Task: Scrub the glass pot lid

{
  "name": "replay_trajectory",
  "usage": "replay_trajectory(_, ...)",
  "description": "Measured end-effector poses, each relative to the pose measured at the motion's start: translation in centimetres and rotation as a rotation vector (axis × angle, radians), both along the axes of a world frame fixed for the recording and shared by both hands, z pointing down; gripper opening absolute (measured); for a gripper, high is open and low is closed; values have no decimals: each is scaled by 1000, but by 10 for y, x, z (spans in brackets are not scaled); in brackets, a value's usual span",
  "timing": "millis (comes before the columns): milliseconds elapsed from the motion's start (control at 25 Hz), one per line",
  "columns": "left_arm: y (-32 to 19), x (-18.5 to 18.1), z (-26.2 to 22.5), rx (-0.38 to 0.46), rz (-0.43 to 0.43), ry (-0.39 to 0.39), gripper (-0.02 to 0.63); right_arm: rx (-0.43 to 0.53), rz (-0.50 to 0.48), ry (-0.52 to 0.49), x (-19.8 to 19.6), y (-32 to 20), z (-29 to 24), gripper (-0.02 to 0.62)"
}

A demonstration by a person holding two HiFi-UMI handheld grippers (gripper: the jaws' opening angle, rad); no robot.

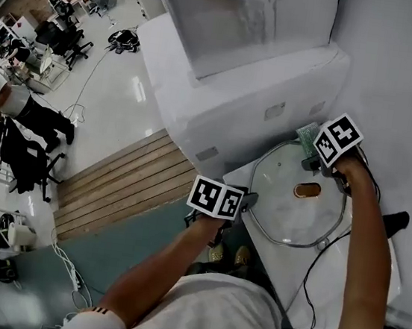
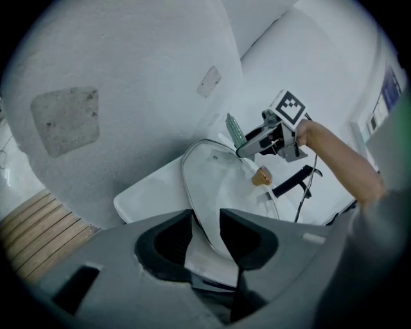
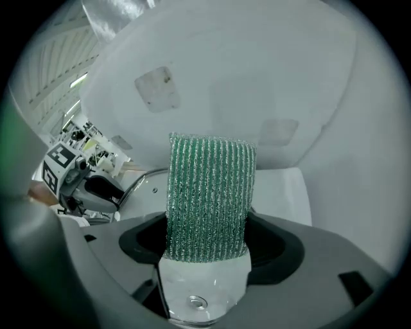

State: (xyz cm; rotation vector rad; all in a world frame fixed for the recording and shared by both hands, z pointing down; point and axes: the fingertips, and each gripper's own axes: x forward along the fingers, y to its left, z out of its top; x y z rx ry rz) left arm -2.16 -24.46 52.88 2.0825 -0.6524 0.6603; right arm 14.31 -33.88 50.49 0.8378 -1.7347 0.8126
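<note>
Scrubbing station: the left hand-held gripper [image 2: 207, 223] has its jaws closed over the near rim of the glass pot lid [image 2: 221, 173] and appears to pin it to the white worktop [image 2: 148, 193]. Across the lid from it, the right hand-held gripper [image 3: 207, 243] is clamped on a green scrub pad [image 3: 209, 193]. The pad stands well out beyond its jaws and points steeply down at the far rim. Whether the pad touches the glass cannot be told from here. The lid's brown knob [image 1: 307, 189] sits between the two grippers, nearer the right one. To scrub well, the pad's face likely needs laying flat on the glass and working in overlapping strokes around the knob. The left grip should hold firm so the domed lid neither skates nor tips; pushing the pad end-on would probably just fold it
</note>
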Motion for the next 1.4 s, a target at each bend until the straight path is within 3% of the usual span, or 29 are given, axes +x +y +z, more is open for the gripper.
replay_trajectory(160,0,-2,1,0,4,1,146,38,89,-45,9,-1,-5,348)
replay_trajectory(280,1,-1,0,4,5,4,146,106,90,-37,10,0,-24,348)
replay_trajectory(520,1,-1,-2,12,-3,10,146,226,-46,73,-17,27,-67,348)
replay_trajectory(880,1,-4,-1,22,-16,18,146,298,-271,305,-81,90,-63,348)
replay_trajectory(1080,1,-4,-1,23,-15,26,144,338,-303,435,-102,111,-39,348)
replay_trajectory(1400,0,-3,-1,29,-13,29,144,328,-296,496,-108,122,-13,348)
